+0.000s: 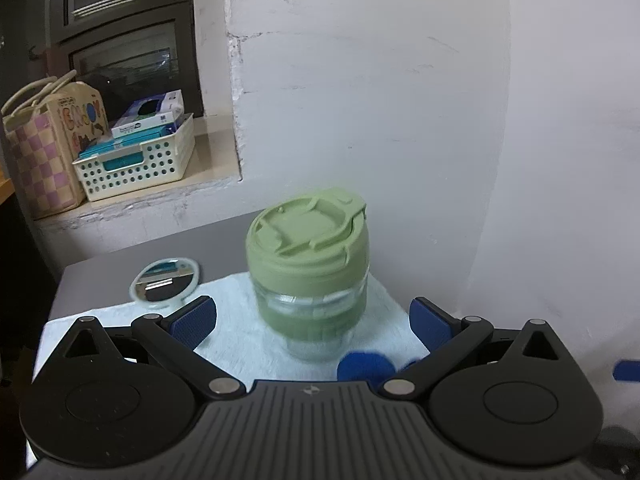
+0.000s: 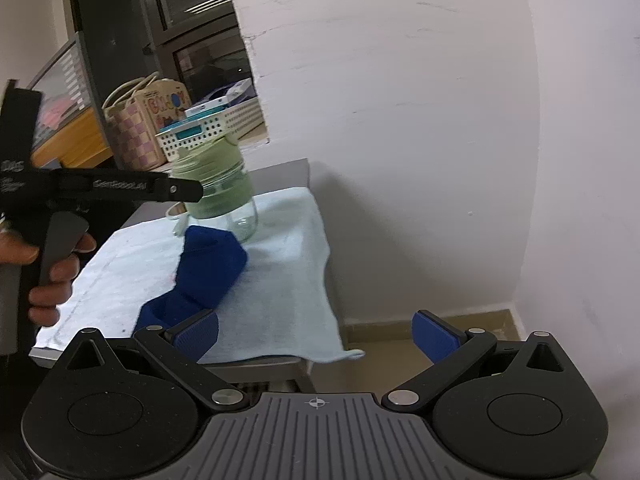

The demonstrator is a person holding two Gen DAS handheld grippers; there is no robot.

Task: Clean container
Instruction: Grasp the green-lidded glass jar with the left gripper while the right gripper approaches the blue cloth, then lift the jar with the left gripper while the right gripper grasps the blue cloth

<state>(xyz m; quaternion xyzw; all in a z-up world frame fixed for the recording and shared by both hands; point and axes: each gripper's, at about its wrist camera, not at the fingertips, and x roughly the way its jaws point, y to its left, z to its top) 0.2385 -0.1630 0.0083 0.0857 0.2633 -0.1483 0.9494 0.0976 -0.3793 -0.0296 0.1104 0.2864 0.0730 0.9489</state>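
- The container (image 1: 308,280) is a clear glass jar with a sage-green lid and a green sleeve round its middle; it stands upright on a pale blue towel (image 1: 236,320) spread over a grey table (image 1: 104,276).
- In the left wrist view the jar sits ahead of the left gripper (image 1: 314,316), roughly centred between the two blue finger pads (image 1: 192,320); the jaws are spread wide on either side of it, clear of the glass, holding nothing.
- The right gripper (image 2: 316,334) is likewise wide open and empty, its left pad over the near edge of the towel and its right pad out past the table, over the floor by the white wall (image 2: 400,120).
- A dark blue cloth (image 2: 200,276) lies crumpled on the towel, just in front of the jar as the right wrist camera sees it; its far end looks to touch the jar's base, though I cannot tell for sure.
- In the right wrist view a person's hand (image 2: 52,276) grips the handle of the left tool, whose black body reaches towards the jar.
- A small round mirror (image 1: 164,284) lies on the table to the left of the jar, at the towel's far edge.
- On the ledge behind stand a white perforated basket (image 1: 140,160) of boxes and a pink checked bag (image 1: 44,160) beside it.
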